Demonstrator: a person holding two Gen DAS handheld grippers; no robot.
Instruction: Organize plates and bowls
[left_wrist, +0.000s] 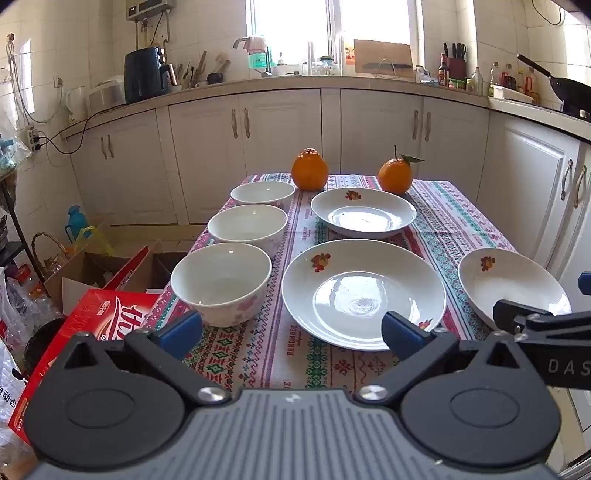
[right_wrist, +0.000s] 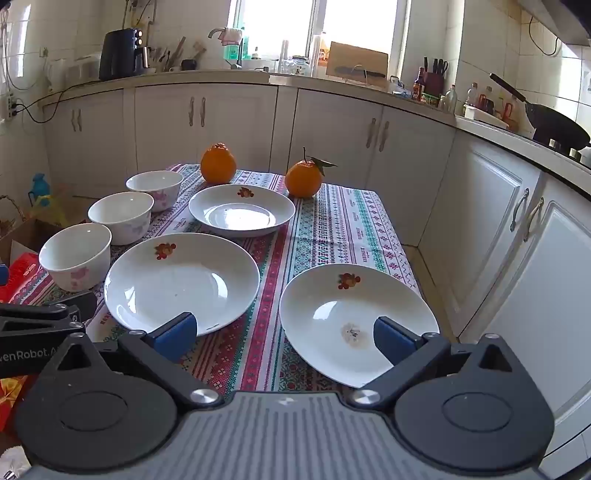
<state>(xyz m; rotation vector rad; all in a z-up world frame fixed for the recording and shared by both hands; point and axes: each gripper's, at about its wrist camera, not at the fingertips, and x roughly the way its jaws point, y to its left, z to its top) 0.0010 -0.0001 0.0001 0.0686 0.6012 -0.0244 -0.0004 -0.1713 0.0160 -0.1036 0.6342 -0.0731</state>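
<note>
White plates (left_wrist: 364, 293) and bowls (left_wrist: 221, 282) on patterned tablecloth (right_wrist: 332, 229), left gripper (left_wrist: 291, 334) — right gripper (right_wrist: 284, 338) — both spread wide, empty

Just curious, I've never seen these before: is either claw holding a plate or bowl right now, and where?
Nothing is held. The left claw and the right claw both stand wide open above the tablecloth, gripping nothing.

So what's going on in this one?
Nothing is being handled yet. The left gripper and right gripper both hover open and empty over the table's near edge. On the tablecloth, three bowls line the left side, three plates lie separately, unstacked, and two oranges sit at the far end.
</note>
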